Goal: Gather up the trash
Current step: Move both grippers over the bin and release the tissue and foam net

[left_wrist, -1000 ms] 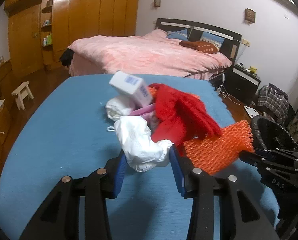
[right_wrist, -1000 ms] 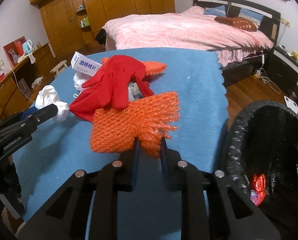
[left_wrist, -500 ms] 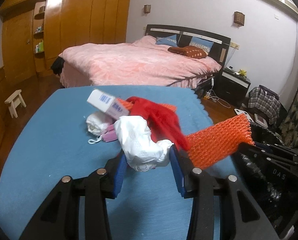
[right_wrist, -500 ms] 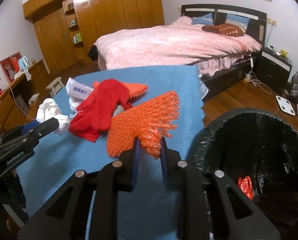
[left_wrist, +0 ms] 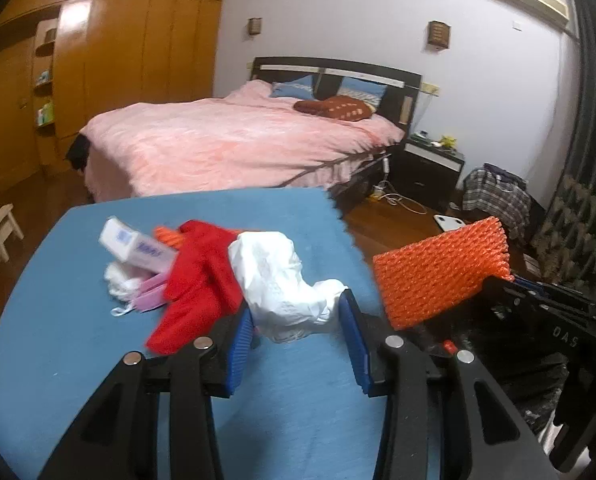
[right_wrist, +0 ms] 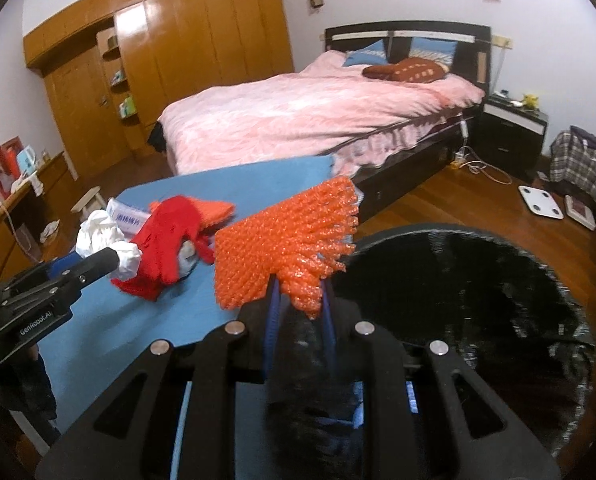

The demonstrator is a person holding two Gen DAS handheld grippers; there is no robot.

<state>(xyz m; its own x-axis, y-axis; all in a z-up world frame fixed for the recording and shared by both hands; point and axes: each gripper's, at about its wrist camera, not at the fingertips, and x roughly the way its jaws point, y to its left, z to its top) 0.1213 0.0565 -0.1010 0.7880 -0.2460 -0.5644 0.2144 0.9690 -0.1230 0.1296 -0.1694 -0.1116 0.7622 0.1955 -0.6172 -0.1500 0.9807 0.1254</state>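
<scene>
My left gripper is shut on a crumpled white plastic bag and holds it above the blue table; it also shows in the right wrist view. My right gripper is shut on an orange foam net, held over the near rim of the black-lined trash bin. The net also shows in the left wrist view. A red glove, a white box and pink and white bits lie on the table.
A second orange net lies under the glove. A pink bed stands behind the table, with a nightstand, a plaid bag and a white scale on the wooden floor. Wardrobes line the left wall.
Both grippers rose and swung right. The orange net left the table and now hangs over the bin's rim. The white bag came up off the table with the left gripper.
</scene>
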